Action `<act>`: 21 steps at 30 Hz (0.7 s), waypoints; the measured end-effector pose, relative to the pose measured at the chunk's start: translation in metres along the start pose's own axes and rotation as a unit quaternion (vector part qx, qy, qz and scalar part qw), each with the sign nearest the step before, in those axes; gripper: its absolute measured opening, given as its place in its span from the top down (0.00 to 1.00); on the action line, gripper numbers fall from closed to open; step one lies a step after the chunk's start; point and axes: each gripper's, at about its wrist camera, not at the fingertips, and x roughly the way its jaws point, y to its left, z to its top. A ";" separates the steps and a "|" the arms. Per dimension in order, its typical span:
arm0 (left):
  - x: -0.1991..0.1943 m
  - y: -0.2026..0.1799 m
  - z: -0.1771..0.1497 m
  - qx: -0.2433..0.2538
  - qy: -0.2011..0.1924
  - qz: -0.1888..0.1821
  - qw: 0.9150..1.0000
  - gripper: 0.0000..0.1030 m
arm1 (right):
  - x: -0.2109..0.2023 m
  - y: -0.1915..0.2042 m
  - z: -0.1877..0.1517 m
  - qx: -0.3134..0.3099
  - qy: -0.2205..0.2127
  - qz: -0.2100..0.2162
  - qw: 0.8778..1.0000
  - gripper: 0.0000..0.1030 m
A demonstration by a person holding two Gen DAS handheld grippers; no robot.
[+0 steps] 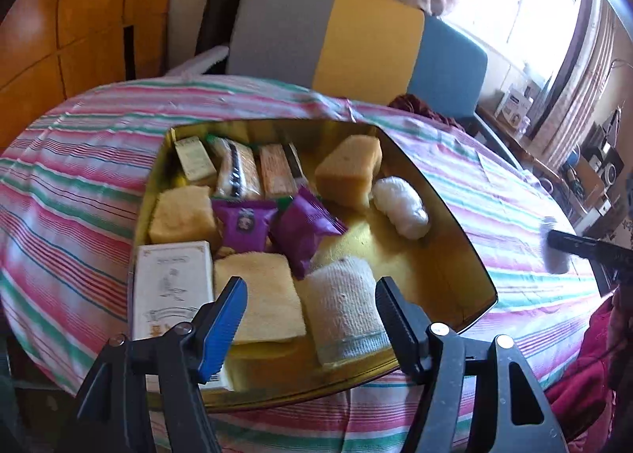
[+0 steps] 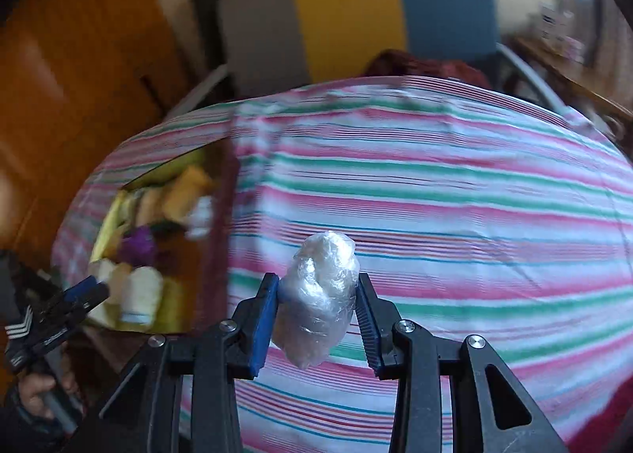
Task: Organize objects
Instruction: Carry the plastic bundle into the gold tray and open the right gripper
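An open gold tin (image 1: 443, 255) lies on the striped tablecloth (image 1: 71, 184). It holds yellow sponges (image 1: 350, 168), two purple packets (image 1: 245, 223), a white box (image 1: 170, 287), wrapped biscuit packs (image 1: 237, 168), a folded yellow cloth (image 1: 265, 294), a rolled white towel (image 1: 344, 302) and a plastic-wrapped white bundle (image 1: 401, 205). My left gripper (image 1: 310, 287) hangs open over the tin's near end, above the cloth and towel, holding nothing. My right gripper (image 2: 316, 283) is shut on a clear plastic-wrapped bundle (image 2: 316, 294) above the cloth, to the right of the tin (image 2: 221, 235). It shows blurred at the left wrist view's right edge (image 1: 554, 243).
A chair with a grey, yellow and blue back (image 1: 356, 37) stands behind the table. A wooden cabinet (image 1: 79, 18) is at the left and a cluttered shelf (image 1: 573, 164) under the window at the right. Red fabric (image 1: 585, 354) lies at the table's near right edge.
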 end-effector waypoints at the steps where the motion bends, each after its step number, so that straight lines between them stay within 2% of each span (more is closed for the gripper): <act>1: -0.003 0.001 0.000 -0.001 -0.005 0.003 1.000 0.34 | 0.007 0.017 0.002 -0.017 0.004 0.016 1.000 0.62; 6: -0.015 0.011 -0.001 -0.010 -0.021 0.018 1.000 0.34 | 0.040 0.088 0.001 -0.093 0.028 0.057 0.994 0.62; 10: -0.020 0.024 -0.004 -0.025 -0.024 0.031 0.999 0.34 | 0.068 0.130 -0.008 -0.144 0.054 0.069 0.986 0.61; 13: -0.023 0.029 -0.004 -0.030 -0.029 0.048 0.998 0.34 | 0.091 0.146 -0.014 -0.178 0.078 0.039 0.980 0.61; 17: -0.026 0.033 -0.003 -0.038 -0.035 0.066 0.996 0.34 | 0.120 0.156 -0.021 -0.198 0.114 0.021 0.973 0.61; 18: -0.027 0.034 -0.003 -0.040 -0.036 0.070 0.996 0.34 | 0.124 0.159 -0.024 -0.209 0.112 0.012 0.971 0.61; 21: -0.029 0.036 -0.001 -0.047 -0.036 0.086 0.994 0.33 | 0.127 0.164 -0.028 -0.214 0.115 0.024 0.970 0.58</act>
